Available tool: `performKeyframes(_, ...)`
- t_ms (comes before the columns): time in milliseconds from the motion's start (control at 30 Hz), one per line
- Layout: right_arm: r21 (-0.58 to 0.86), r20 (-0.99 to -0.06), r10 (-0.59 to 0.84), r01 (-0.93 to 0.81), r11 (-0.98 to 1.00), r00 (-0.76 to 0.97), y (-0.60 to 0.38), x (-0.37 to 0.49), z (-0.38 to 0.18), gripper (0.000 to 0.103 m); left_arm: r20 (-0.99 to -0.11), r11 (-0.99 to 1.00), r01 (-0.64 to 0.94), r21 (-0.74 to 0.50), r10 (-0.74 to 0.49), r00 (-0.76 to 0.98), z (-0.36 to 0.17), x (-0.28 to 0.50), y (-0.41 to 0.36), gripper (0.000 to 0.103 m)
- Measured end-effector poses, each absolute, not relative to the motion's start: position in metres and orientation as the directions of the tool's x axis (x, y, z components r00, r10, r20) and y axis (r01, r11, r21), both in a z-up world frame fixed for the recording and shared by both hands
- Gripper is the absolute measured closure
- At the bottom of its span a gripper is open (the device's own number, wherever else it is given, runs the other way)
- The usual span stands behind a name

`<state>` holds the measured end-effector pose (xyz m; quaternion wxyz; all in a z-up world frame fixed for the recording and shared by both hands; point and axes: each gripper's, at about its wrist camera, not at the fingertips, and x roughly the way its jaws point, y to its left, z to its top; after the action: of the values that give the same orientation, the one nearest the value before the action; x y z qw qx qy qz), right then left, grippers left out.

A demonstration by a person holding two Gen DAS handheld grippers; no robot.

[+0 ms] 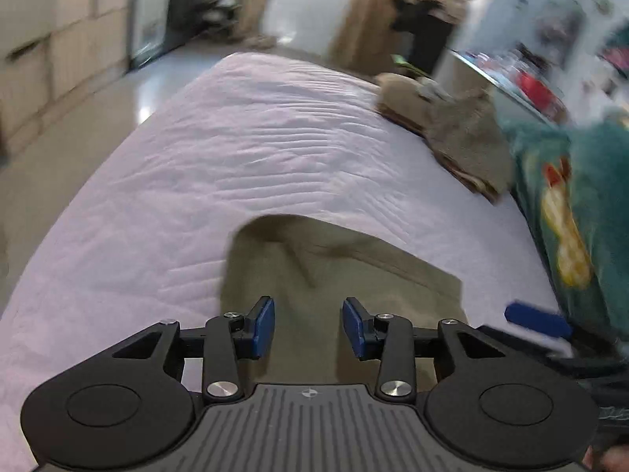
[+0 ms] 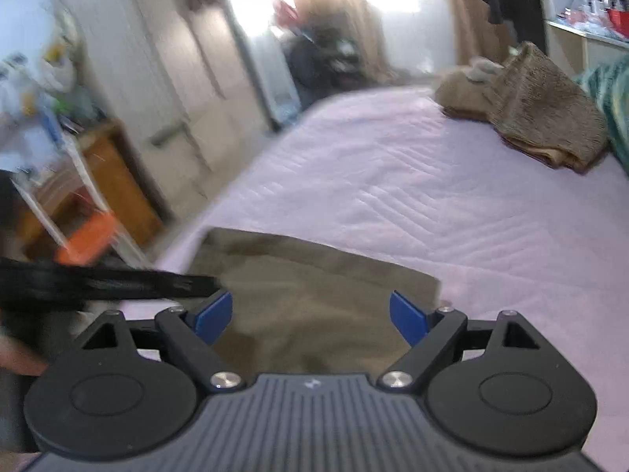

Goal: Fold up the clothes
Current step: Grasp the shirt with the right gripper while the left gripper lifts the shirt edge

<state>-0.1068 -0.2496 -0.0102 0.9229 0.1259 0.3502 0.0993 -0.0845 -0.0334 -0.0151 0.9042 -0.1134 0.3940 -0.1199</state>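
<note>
Fingers spread, both grippers empty over olive garment; blurry, but maybe could've snagged only the top layer.

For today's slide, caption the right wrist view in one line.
Open right gripper above an olive garment lying flat on a lilac bedspread.

Olive garment under parted tool

No readable text, label or number shows anywhere.
</note>
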Motion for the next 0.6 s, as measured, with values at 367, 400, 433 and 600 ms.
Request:
performKeyframes(367, 0.392, -0.62, 0.471, -0.271, 0.879, 0.628, -0.243, -0.032, 0.012, 0.014, -0.724, 0.944, 0.072, -0.321, -0.294, 0.624, -0.044, -0.064, -0.041, 0.05)
performKeyframes(400, 0.342, -0.664, 0.47, -0.324, 0.882, 0.581, -0.227, -0.016, 0.018, 0.014, -0.729, 0.948, 0.068, -0.311, -0.284, 0.622, -0.049, -0.065, -0.045, 0.05)
performKeyframes(433, 0.293, -0.709, 0.464, -0.377, 0.879, 0.531, -0.21, 0.0, 0.022, 0.014, -0.734, 0.951, 0.065, -0.301, -0.275, 0.621, -0.053, -0.066, -0.049, 0.05)
performKeyframes(600, 0.063, -0.871, 0.333, -0.591, 0.804, 0.36, -0.125, 0.041, 0.014, 0.015, -0.734, 0.941, 0.039, -0.337, -0.289, 0.614, -0.061, -0.08, -0.049, 0.047)
